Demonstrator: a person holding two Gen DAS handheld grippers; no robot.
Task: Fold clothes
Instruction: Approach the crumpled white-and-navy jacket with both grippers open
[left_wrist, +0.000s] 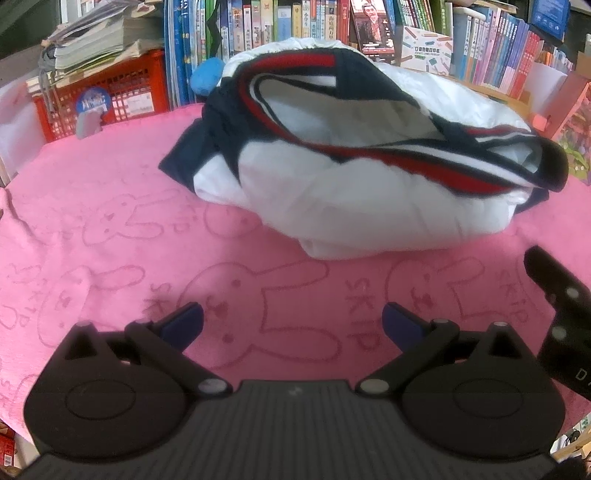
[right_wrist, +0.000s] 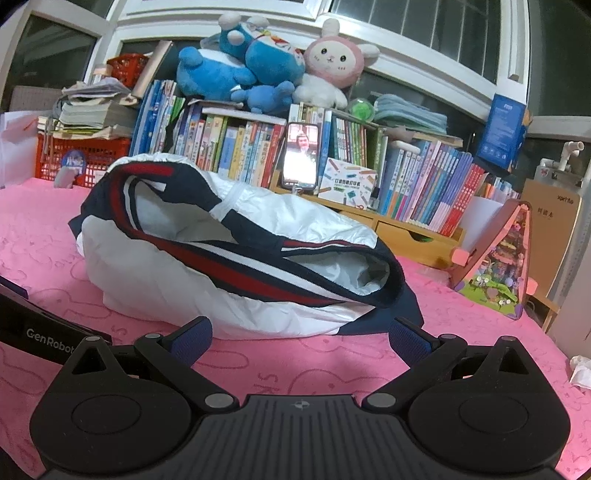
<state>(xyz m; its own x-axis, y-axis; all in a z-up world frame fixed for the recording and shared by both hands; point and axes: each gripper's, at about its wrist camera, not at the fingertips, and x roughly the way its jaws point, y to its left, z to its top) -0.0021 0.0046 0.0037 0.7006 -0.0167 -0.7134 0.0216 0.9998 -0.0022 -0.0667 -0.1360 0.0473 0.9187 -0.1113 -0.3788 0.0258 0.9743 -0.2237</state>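
Both grippers sit low at the bottom of their views with nothing between their blue-padded fingers. On the left gripper (left_wrist: 292, 325) the jaws are spread wide over bare pink cloth; the right gripper (right_wrist: 301, 341) is spread just as wide, its fingertips just short of the near edge of the clothes.

Biggest thing in sight is the pink blanket (left_wrist: 110, 236), printed with rabbit outlines and the word SKIP, covering the whole surface across the middle and bottom of both frames.

On it, in the centre of each view, lies the jacket (left_wrist: 354, 192), white with navy trim and red and white stripes. It is bundled into a loose, puffy heap with the striped band curling over the top, and neither gripper touches it.

Behind, along the top of the frames, runs a bookshelf (right_wrist: 424, 181) packed with upright books. At upper left stands a red crate (right_wrist: 86, 157) with papers piled on it.

Blue and pink stuffed toys (right_wrist: 258, 59) are heaped on top of the shelf in the right wrist view.

A phone (right_wrist: 301, 164) with a lit screen is propped upright against the books, just behind the jacket.

At the right edge, a pink triangular toy house (right_wrist: 498, 258) stands on the blanket.
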